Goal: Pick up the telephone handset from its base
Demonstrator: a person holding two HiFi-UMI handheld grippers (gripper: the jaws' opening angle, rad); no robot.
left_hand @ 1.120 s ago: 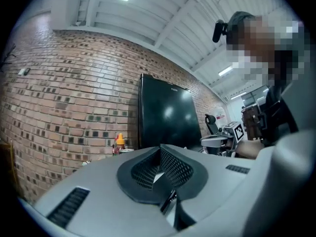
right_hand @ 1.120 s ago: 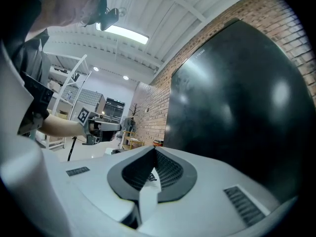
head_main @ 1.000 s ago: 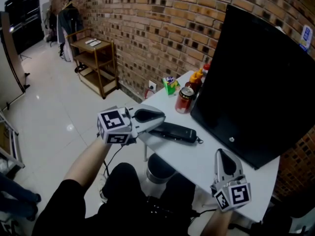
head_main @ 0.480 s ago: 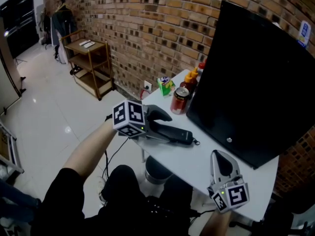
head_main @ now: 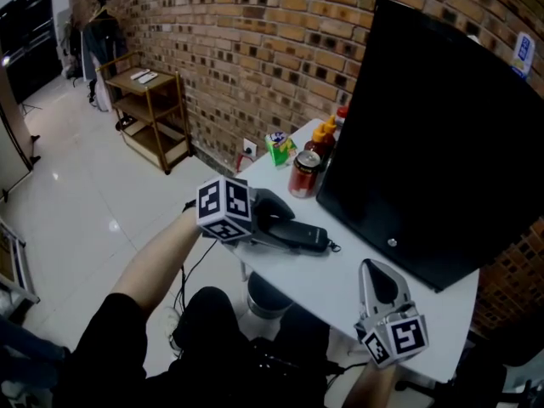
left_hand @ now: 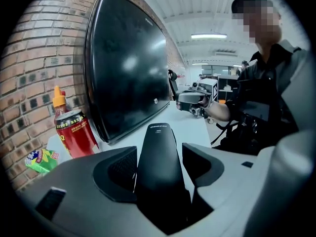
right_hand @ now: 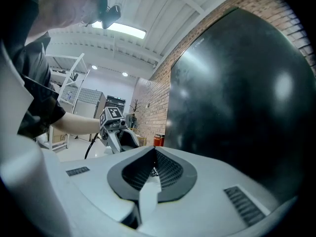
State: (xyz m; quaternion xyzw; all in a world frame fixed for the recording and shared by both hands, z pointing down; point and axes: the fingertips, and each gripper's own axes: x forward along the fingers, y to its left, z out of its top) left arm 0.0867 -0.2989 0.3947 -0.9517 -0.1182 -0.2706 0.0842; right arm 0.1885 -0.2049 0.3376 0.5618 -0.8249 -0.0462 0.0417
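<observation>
The slim black plastic telephone handset (head_main: 304, 235) lies flat on the white table (head_main: 336, 283), with its near end between the jaws of my left gripper (head_main: 274, 222). Those jaws have just been opening and stand spread either side of it, pads not pressing. Beyond it I see a red drink can (head_main: 302, 173) and a large black monitor (head_main: 433, 143). My right gripper (head_main: 376, 270), fingers pressed together, is by the table's near edge.

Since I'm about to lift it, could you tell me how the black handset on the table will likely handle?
The handset looks rigid, so it probably won't flex. Its smooth, tapering shell may slip. Lying flat on the table, it seems unlikely to roll.
</observation>
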